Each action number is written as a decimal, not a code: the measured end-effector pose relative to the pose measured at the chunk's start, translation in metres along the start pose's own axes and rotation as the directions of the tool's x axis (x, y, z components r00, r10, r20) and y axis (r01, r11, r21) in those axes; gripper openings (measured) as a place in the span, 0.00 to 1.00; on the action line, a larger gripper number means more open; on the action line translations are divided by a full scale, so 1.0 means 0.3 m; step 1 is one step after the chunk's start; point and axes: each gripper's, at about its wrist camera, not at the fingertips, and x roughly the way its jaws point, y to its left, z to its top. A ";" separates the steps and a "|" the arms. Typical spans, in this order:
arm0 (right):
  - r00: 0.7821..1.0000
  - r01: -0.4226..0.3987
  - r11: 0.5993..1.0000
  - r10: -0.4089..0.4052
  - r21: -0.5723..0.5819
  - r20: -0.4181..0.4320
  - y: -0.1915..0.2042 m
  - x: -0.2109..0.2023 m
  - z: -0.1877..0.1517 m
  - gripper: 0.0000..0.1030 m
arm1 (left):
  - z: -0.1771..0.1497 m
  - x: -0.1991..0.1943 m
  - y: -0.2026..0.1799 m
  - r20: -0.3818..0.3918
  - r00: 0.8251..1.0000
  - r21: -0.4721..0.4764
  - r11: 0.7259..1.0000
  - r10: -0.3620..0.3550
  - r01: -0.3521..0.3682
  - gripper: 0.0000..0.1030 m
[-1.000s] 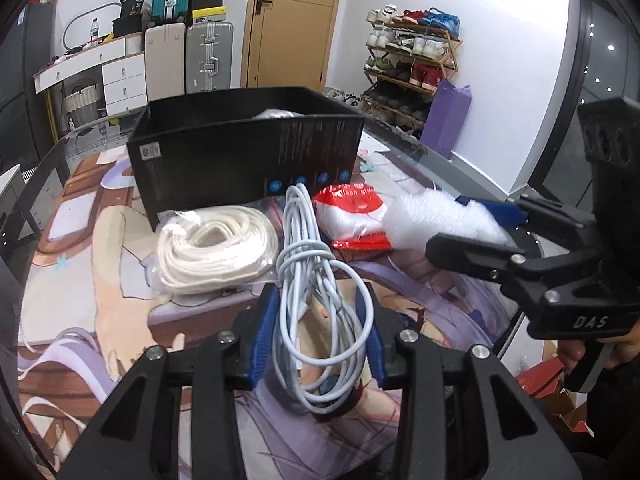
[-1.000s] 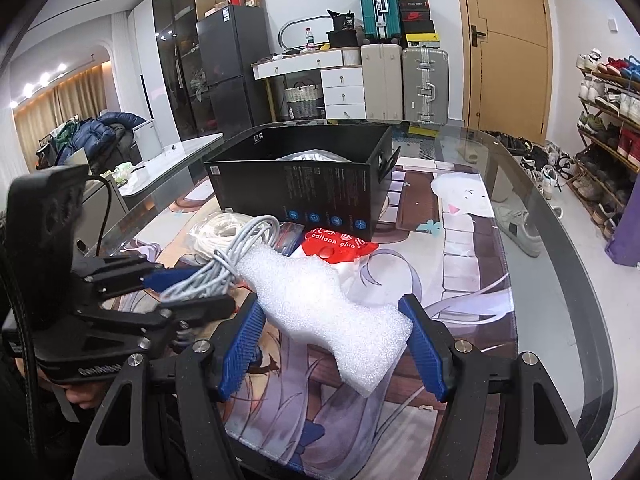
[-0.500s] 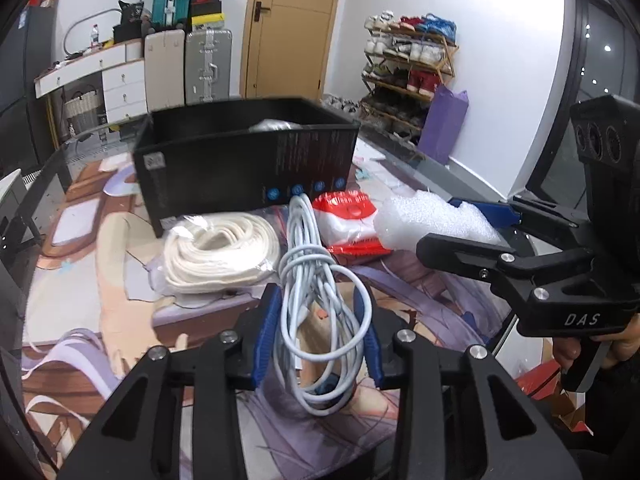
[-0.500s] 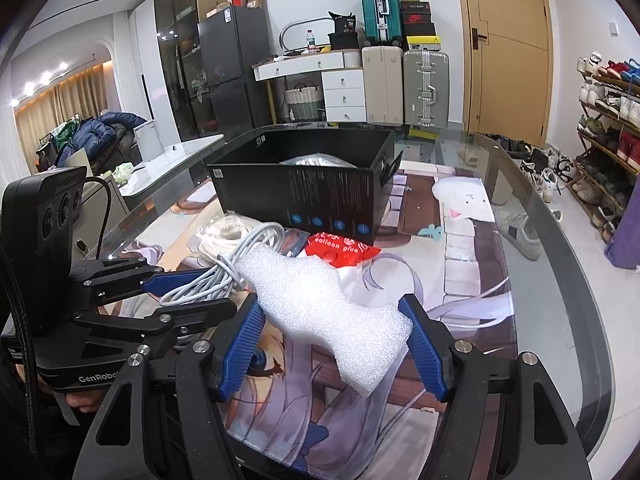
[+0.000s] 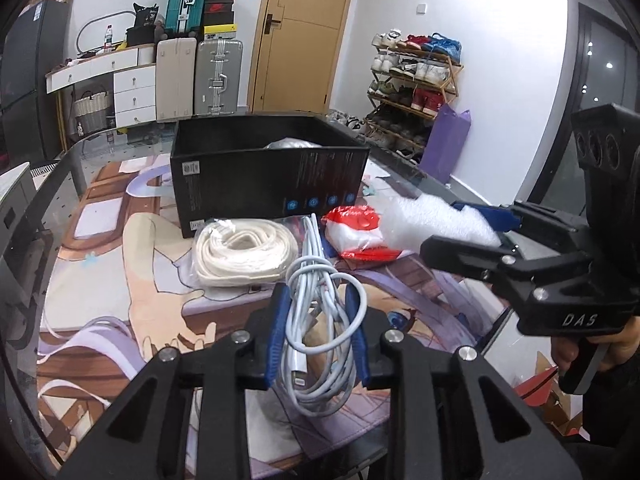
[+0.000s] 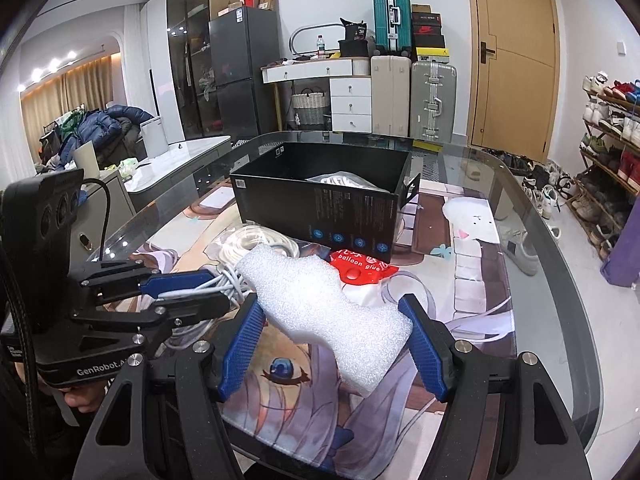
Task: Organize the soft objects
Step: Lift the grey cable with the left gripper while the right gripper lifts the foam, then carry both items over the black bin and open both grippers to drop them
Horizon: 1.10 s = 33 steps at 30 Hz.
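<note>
My left gripper (image 5: 318, 332) is shut on a coiled pale grey cable (image 5: 320, 320) and holds it above the mat; it also shows in the right wrist view (image 6: 180, 292). My right gripper (image 6: 332, 344) is shut on a white foam piece (image 6: 328, 304), lifted above the mat; it also shows in the left wrist view (image 5: 468, 236), to the right of the left gripper. A black open box (image 5: 268, 176) stands behind, with a clear-wrapped item inside. A bagged coil of white rope (image 5: 244, 252) and a red balloon glue bag (image 5: 356, 228) lie in front of the box.
A printed mat (image 6: 472, 280) covers the glass table (image 6: 560, 280), whose rounded edge runs close on the right. Suitcases, a drawer unit, a shoe rack and a door stand behind the table.
Both grippers have lifted a little with their loads. The box, rope and red bag now sit lower and farther in view.
</note>
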 end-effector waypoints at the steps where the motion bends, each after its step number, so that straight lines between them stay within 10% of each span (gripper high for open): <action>1: 1.000 0.001 1.000 -0.001 -0.003 0.001 0.004 -0.002 0.003 0.68 | 0.008 -0.010 -0.001 0.009 1.000 -0.001 1.000 0.002 -0.002 0.26; 33: 0.998 0.006 0.999 -0.004 -0.046 0.061 -0.033 0.038 0.273 0.68 | 0.270 -0.118 0.094 0.150 0.985 -0.043 0.996 0.087 -0.082 0.26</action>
